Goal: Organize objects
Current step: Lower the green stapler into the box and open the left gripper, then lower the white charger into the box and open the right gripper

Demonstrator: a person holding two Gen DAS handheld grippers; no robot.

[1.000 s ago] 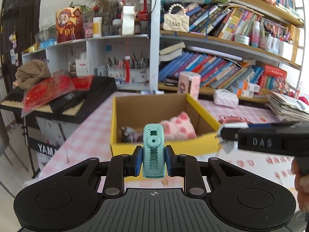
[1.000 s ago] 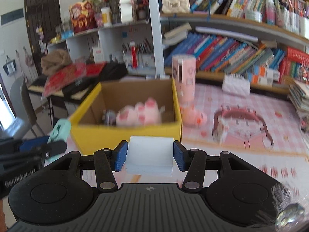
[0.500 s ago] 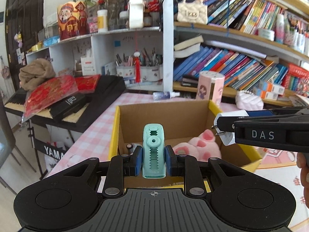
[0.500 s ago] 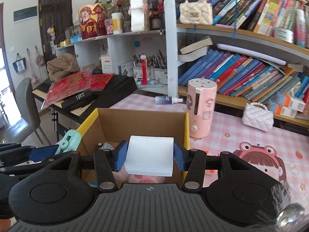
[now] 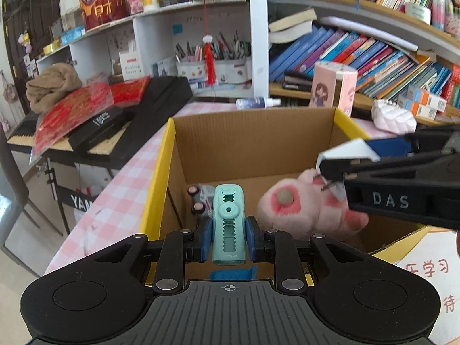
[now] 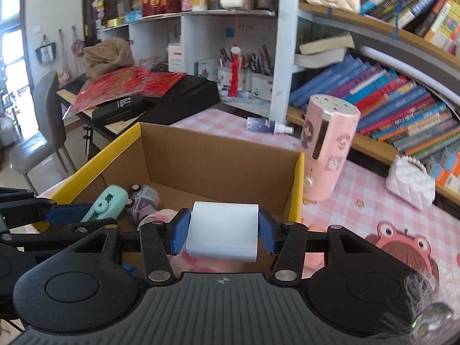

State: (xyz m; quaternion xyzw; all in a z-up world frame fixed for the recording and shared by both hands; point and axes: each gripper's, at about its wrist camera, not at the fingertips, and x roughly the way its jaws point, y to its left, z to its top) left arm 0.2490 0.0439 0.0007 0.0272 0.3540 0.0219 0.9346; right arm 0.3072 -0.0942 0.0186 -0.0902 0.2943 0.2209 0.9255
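Box relation: cardboard box (image 5: 253, 143) lies ahead of and below both sets of fingers; opening faces up under both held items.
Left gripper (image 5: 228, 231): fingers clamp teal toothed clip (image 5: 229, 224), long axis pointing forward along fingers, upright between pads.
Right gripper (image 6: 222, 231): fingers pressed on sides of white block (image 6: 222, 231), flat face up, wide side across the gap.
Nearer hand: about equal; both tips sit over box interior, right one crossing in front of left fingers.
Box contents: pink plush (image 5: 304, 212) right of left fingers, small toy car (image 6: 143, 201) ahead-left of right fingers.
Pose: both grippers level, pitched slightly down.
Next, judged: release drops, no reach needed.
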